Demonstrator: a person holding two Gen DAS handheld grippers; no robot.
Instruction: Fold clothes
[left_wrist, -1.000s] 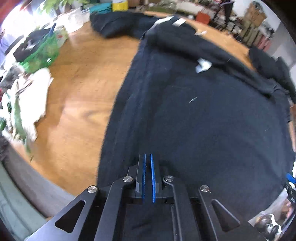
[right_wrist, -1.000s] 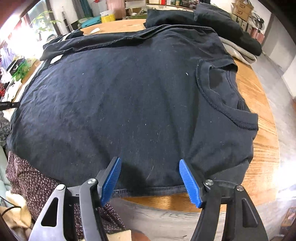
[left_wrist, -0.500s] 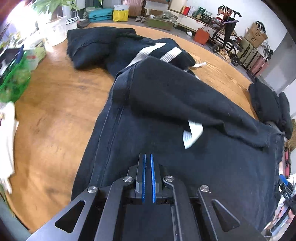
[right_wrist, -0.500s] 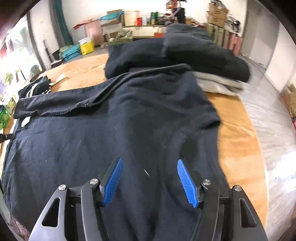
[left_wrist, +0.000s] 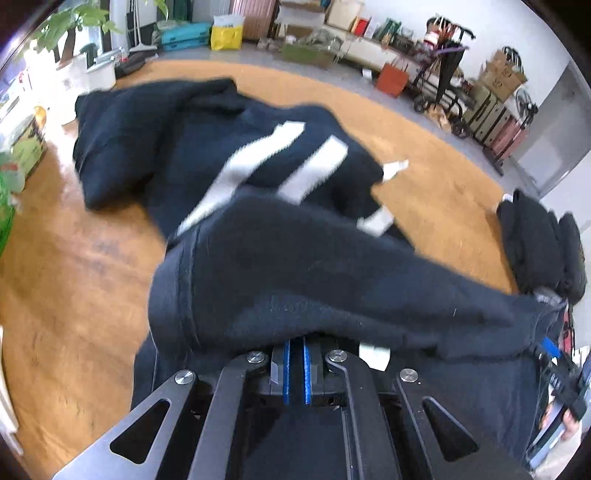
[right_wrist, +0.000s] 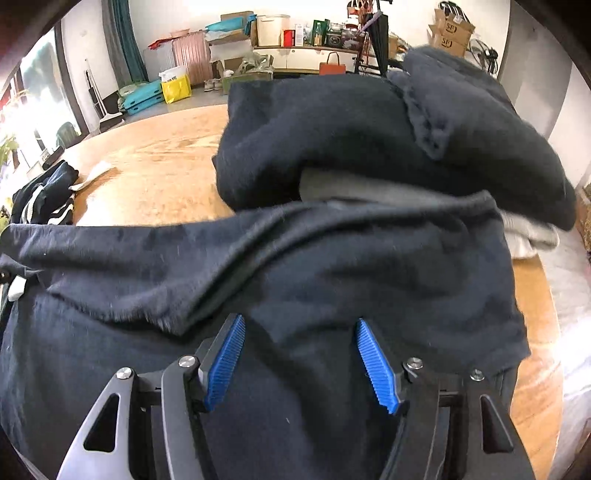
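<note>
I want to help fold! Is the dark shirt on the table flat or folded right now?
Partly folded. The dark shirt has its near part doubled over towards the far side, a rounded fold showing, on the wooden table.

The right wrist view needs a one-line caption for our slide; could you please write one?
Open right gripper over a dark T-shirt being folded on a wooden table.

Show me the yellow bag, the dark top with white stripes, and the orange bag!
yellow bag (left_wrist: 226, 32), left wrist view, middle of its front.
dark top with white stripes (left_wrist: 295, 173), left wrist view, dark cloth between the stripes.
orange bag (left_wrist: 392, 78), left wrist view, its front.
</note>
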